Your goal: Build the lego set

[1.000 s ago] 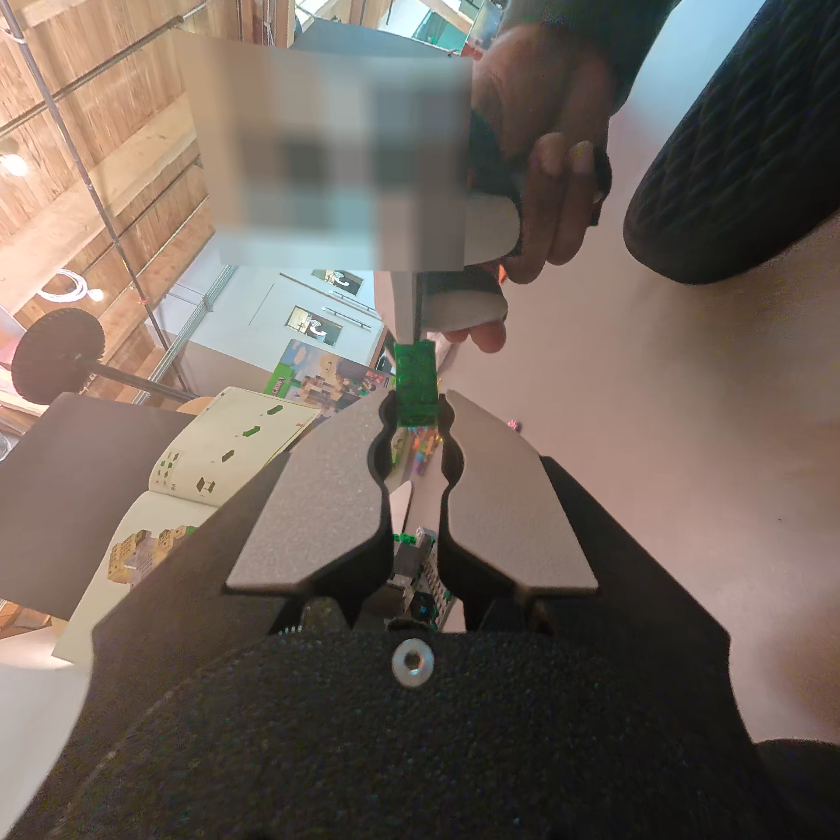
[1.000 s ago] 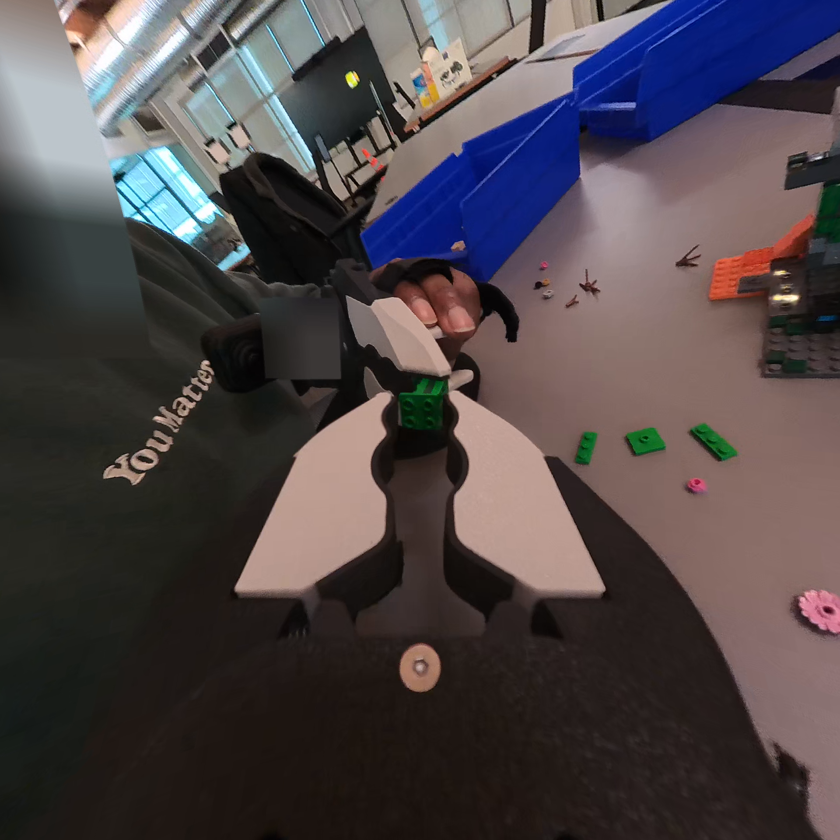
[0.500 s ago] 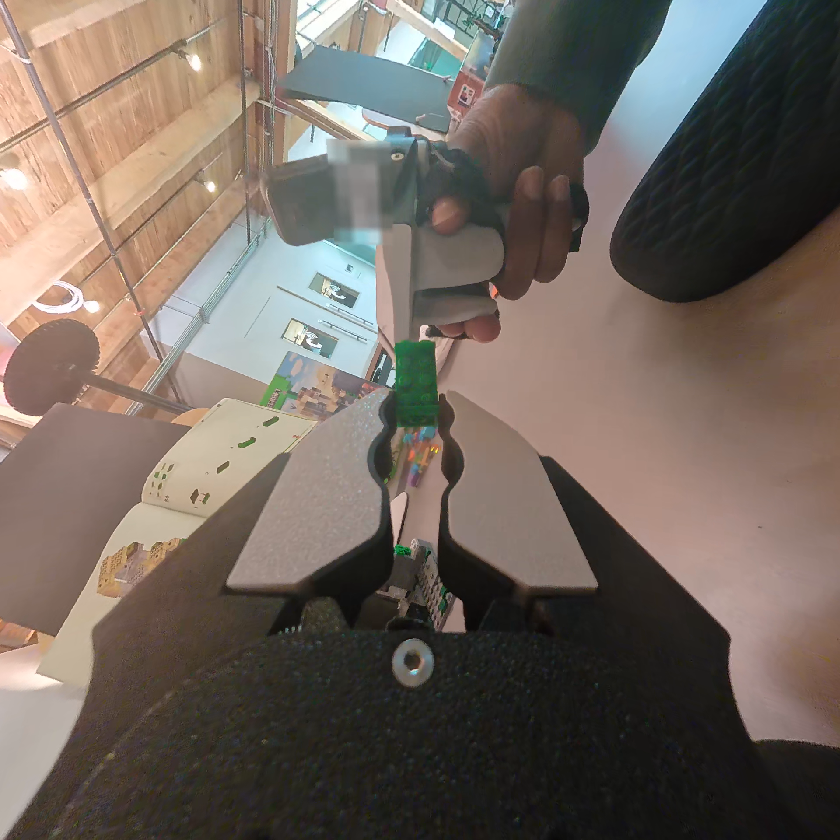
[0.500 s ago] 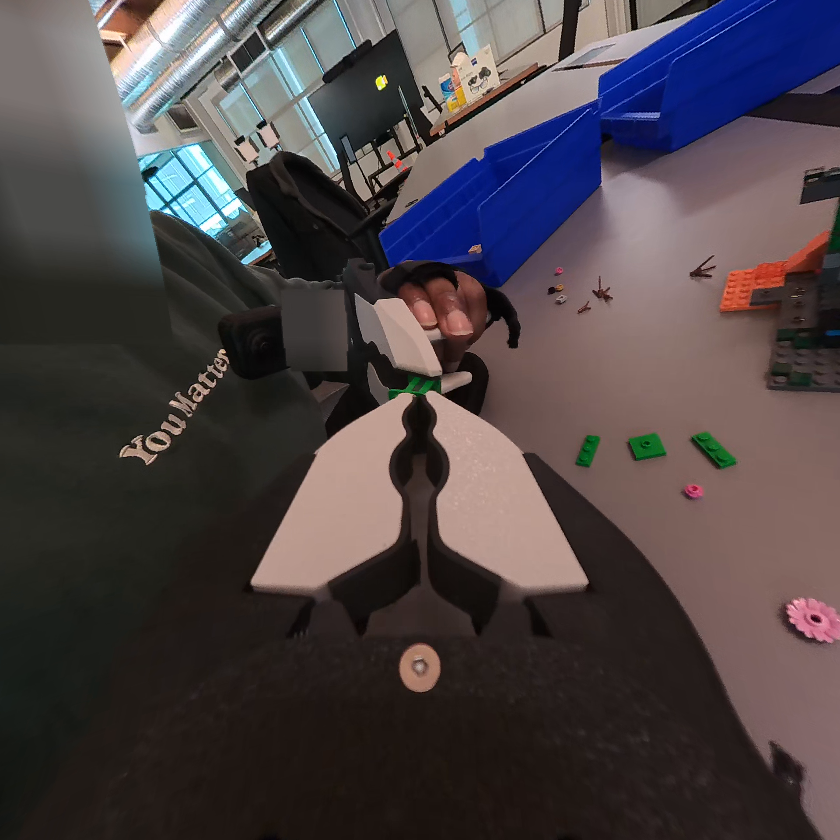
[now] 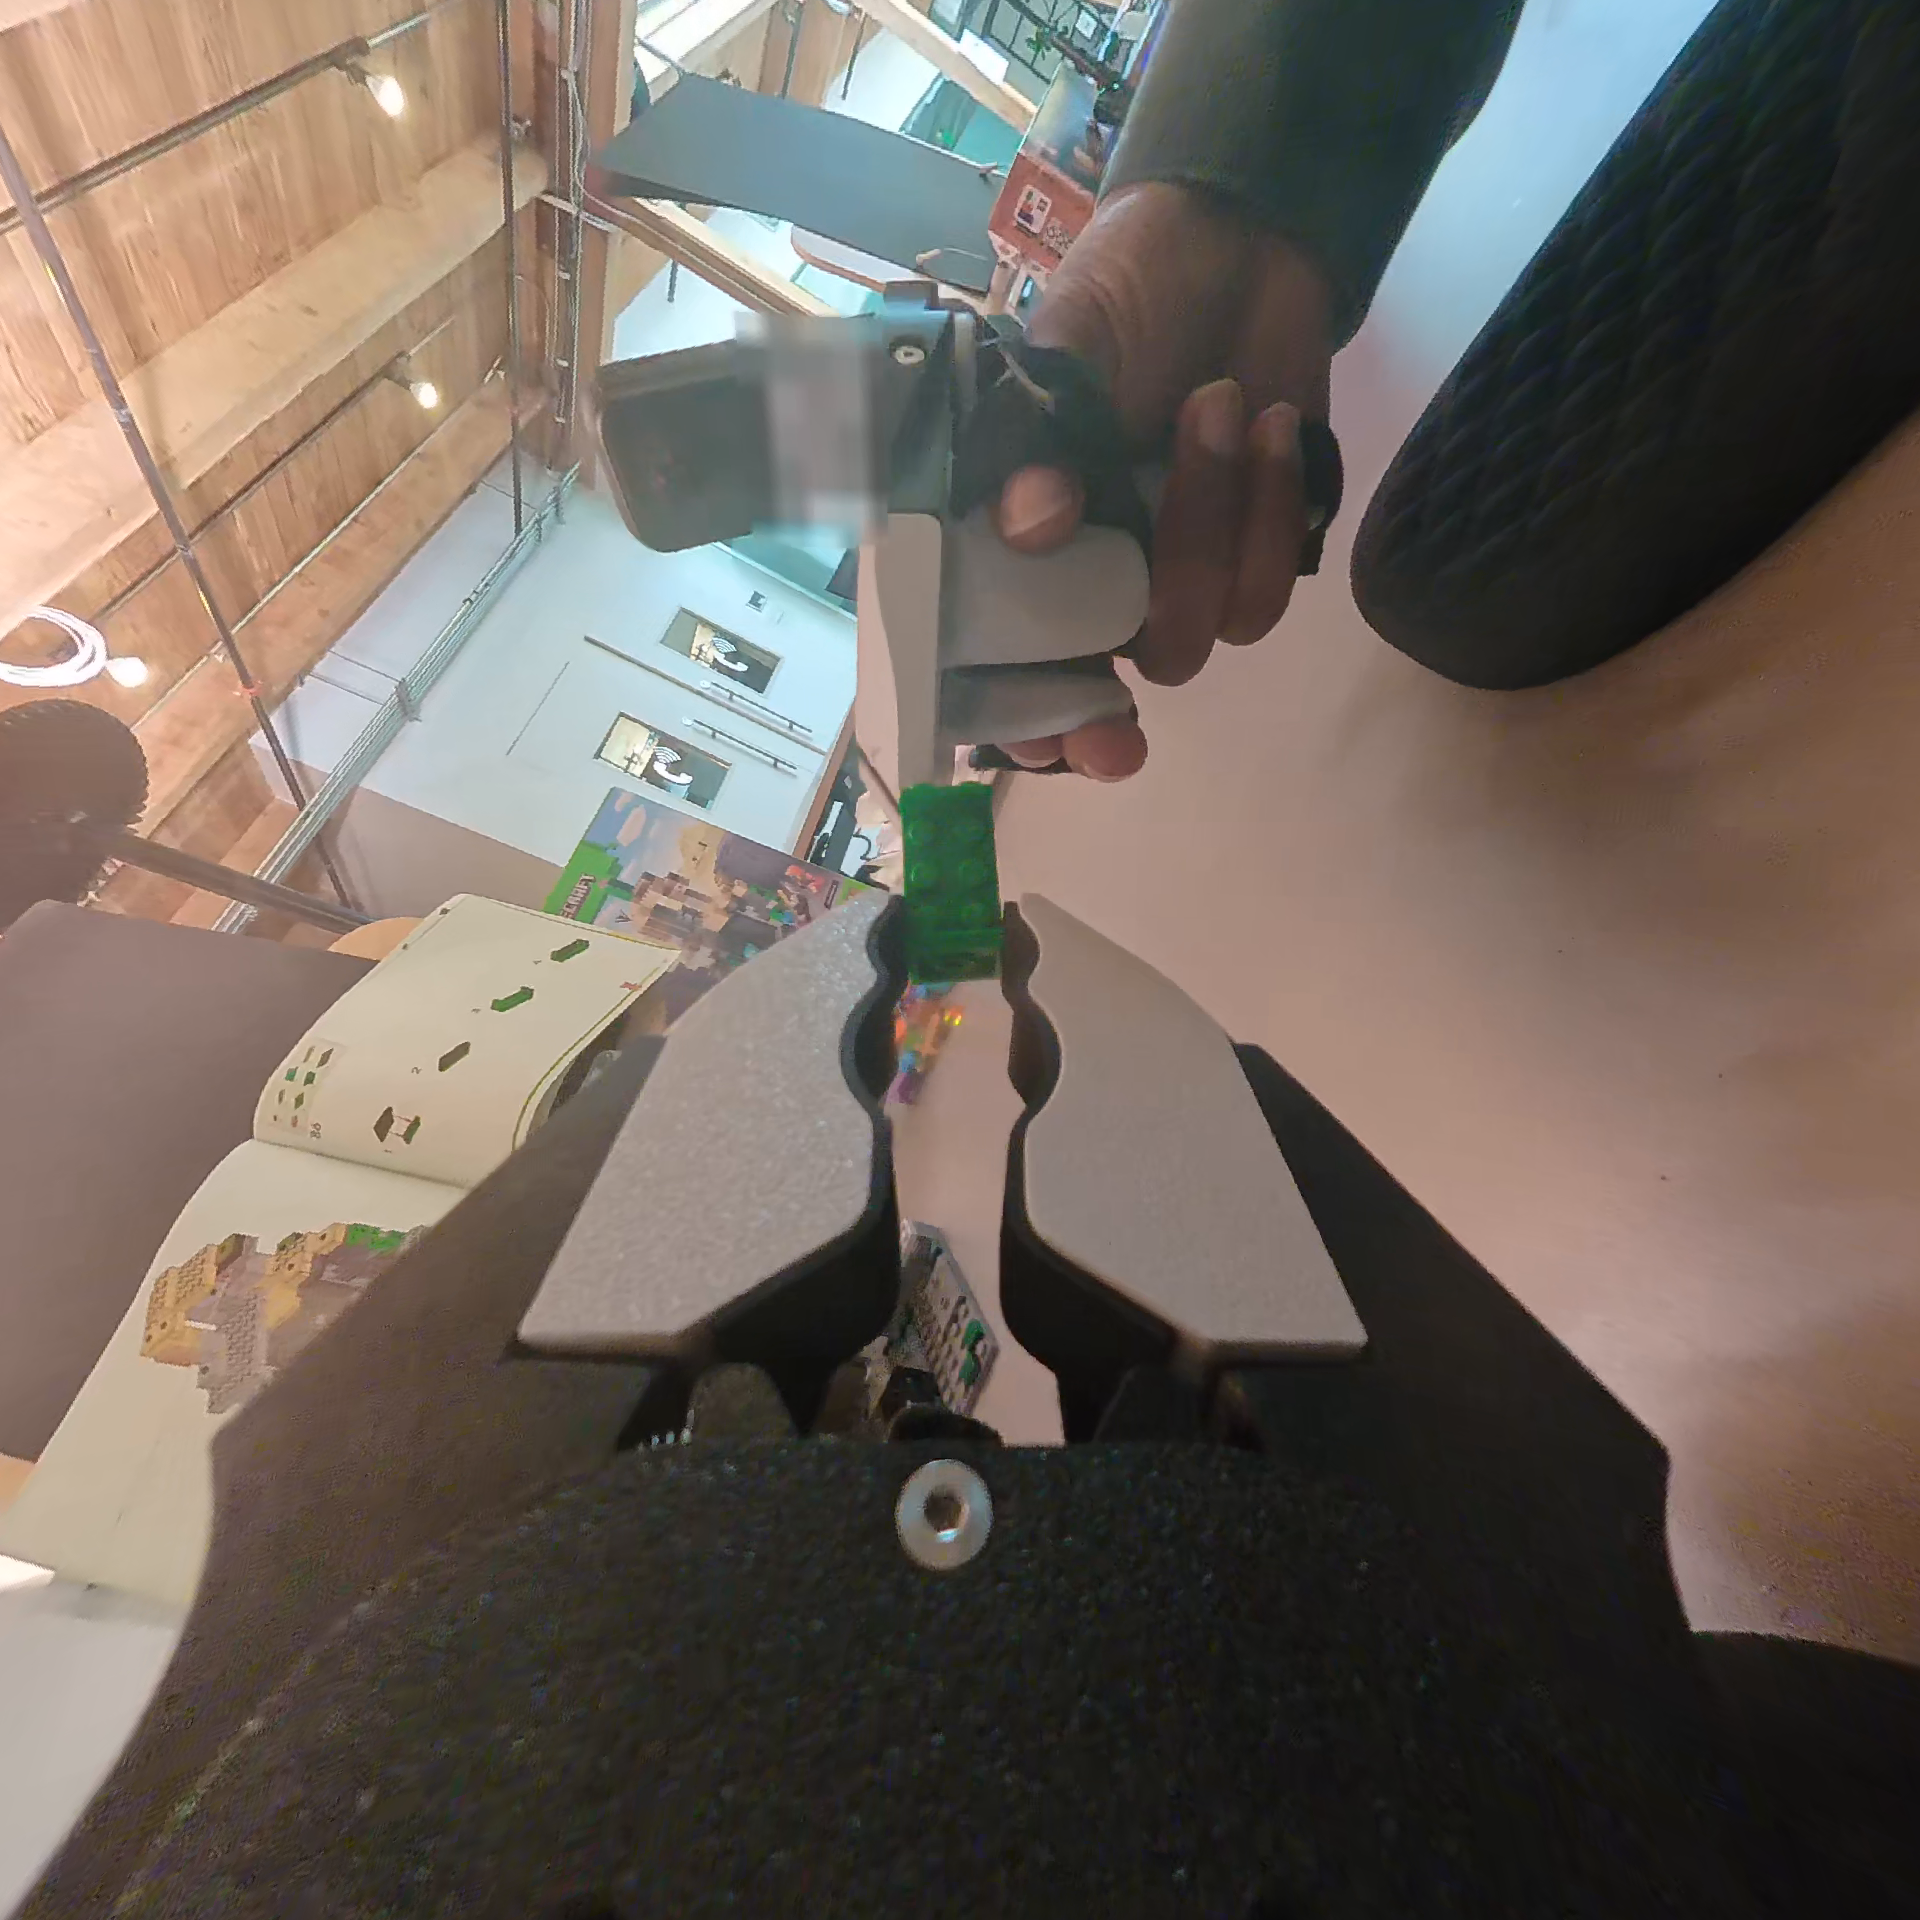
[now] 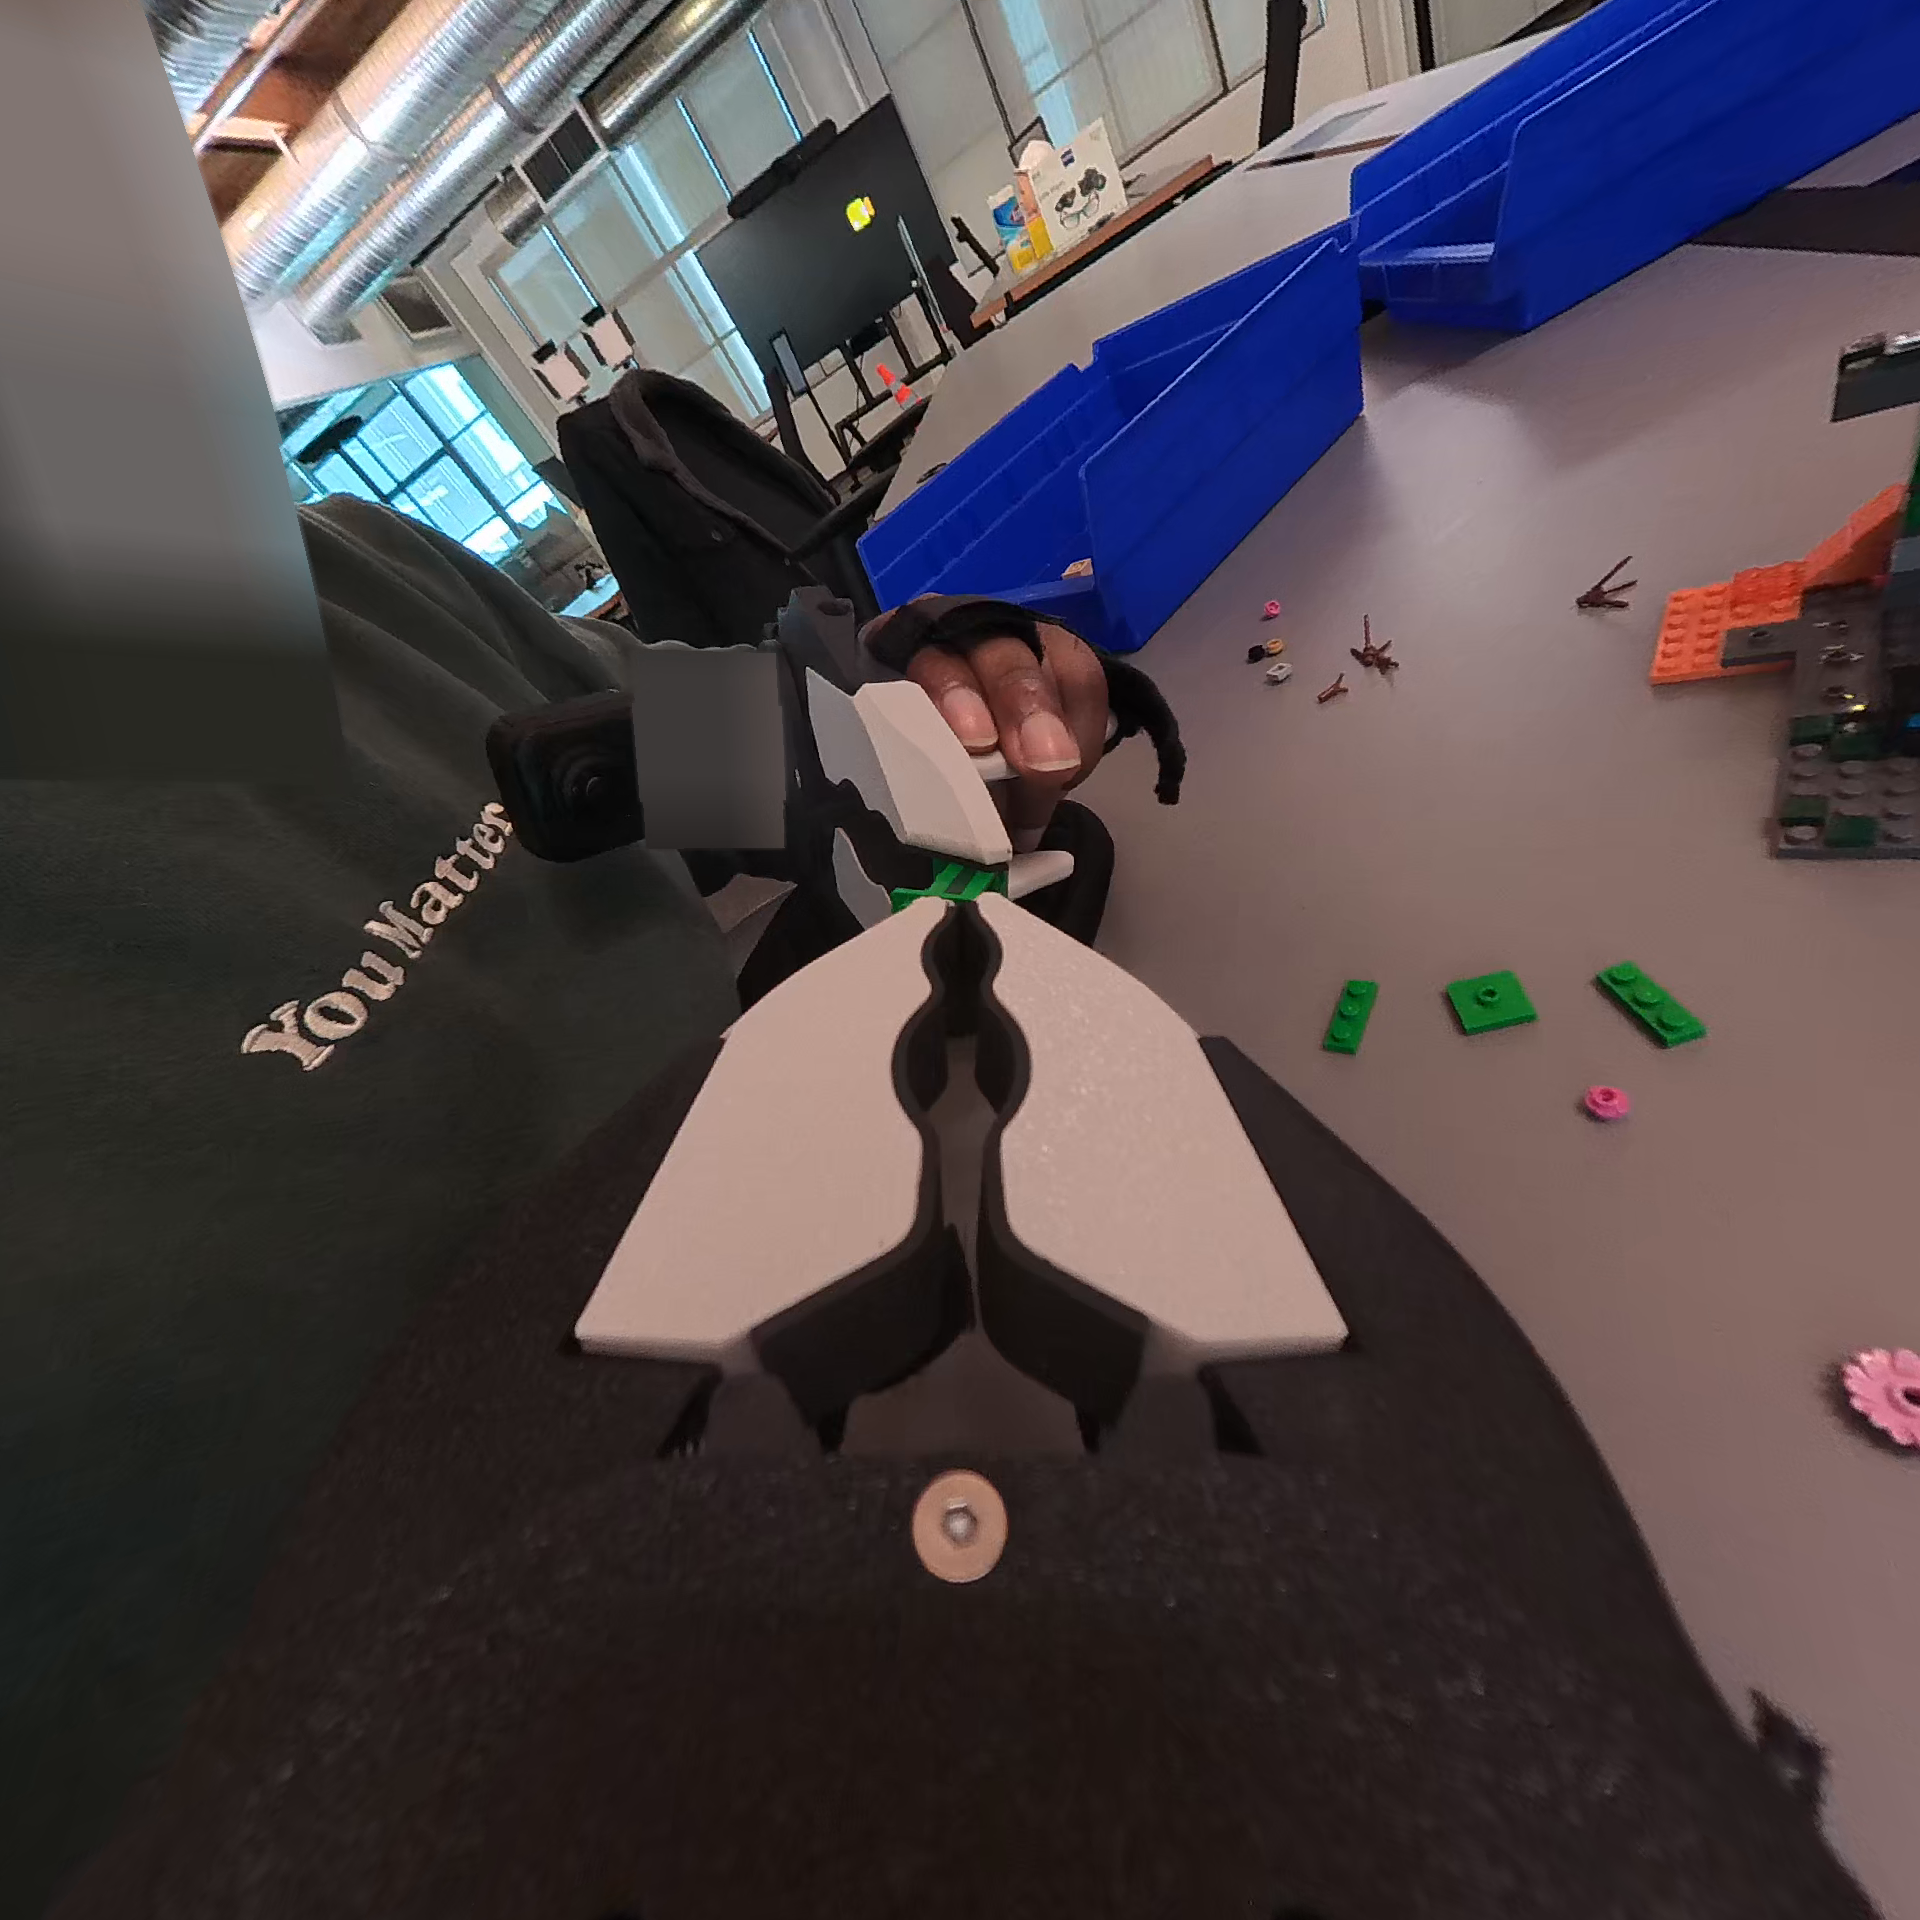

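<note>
My left gripper (image 5: 951,925) is shut on a green studded brick (image 5: 951,873), gripping its near end, held up in the air. The brick's far end meets the tips of my right gripper (image 5: 925,771), which a hand holds above it. In the right wrist view my right gripper (image 6: 961,909) has its jaws closed together. The green brick (image 6: 951,881) shows just past its tips, between the left gripper's white fingers (image 6: 925,769). I cannot tell whether the right tips pinch the brick or only touch it.
An open instruction booklet (image 5: 457,1049) and the set's box (image 5: 707,883) lie at the left. On the grey table (image 6: 1455,831) are three green plates (image 6: 1491,1003), a pink stud (image 6: 1605,1101), a pink flower (image 6: 1886,1397), the part-built model (image 6: 1849,748) and blue bins (image 6: 1195,468). Only a small space, under 4 cm, lies between the two pairs of fingers.
My right gripper was open around the green brick a second ago; it has shut and drawn back to the brick's end. My left gripper keeps holding the brick.
</note>
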Demonstrator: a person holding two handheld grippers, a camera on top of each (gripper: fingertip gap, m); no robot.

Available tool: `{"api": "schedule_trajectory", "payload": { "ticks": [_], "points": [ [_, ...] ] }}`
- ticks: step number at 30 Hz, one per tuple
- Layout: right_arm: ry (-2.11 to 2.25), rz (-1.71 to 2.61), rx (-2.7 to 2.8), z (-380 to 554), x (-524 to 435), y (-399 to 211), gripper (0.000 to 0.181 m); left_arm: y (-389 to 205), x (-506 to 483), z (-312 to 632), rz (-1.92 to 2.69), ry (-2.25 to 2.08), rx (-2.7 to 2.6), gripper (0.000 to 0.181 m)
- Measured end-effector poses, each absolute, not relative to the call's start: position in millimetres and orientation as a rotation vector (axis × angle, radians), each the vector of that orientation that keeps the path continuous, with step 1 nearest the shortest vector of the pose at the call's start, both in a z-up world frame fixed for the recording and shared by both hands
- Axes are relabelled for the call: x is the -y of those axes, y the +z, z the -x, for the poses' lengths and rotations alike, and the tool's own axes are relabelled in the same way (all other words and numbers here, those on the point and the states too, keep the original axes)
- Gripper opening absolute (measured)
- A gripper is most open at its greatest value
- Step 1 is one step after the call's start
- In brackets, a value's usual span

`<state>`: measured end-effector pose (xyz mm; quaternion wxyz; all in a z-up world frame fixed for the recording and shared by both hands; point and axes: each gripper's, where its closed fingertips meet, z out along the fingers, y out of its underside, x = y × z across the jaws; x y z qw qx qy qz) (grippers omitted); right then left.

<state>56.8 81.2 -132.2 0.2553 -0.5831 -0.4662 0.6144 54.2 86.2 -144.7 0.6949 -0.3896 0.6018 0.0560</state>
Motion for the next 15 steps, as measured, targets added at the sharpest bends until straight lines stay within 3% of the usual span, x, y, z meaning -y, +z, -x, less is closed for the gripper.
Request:
{"api": "schedule_trajectory", "payload": {
  "ticks": [8,9,12,15],
  "points": [
    [1.467,1.491,1.324,-63.8,-88.2,-127.1,0.0,-152.8,-95.7,-59.2,1.105,-0.14,-1.34,0.017],
    [1.395,1.472,1.357,-64.6,-89.0,-128.6,0.018,-157.0,-95.6,-60.0,1.142,-0.186,-1.355,0.017],
    [1.134,1.473,1.512,-67.1,-91.6,-144.8,0.04,-167.7,-96.5,-64.1,1.295,-0.357,-1.38,0.017],
    [0.952,1.439,1.615,-69.2,-96.3,-155.6,0.043,-176.6,-100.2,-68.9,1.435,-0.493,-1.415,0.017]
  ]
}}
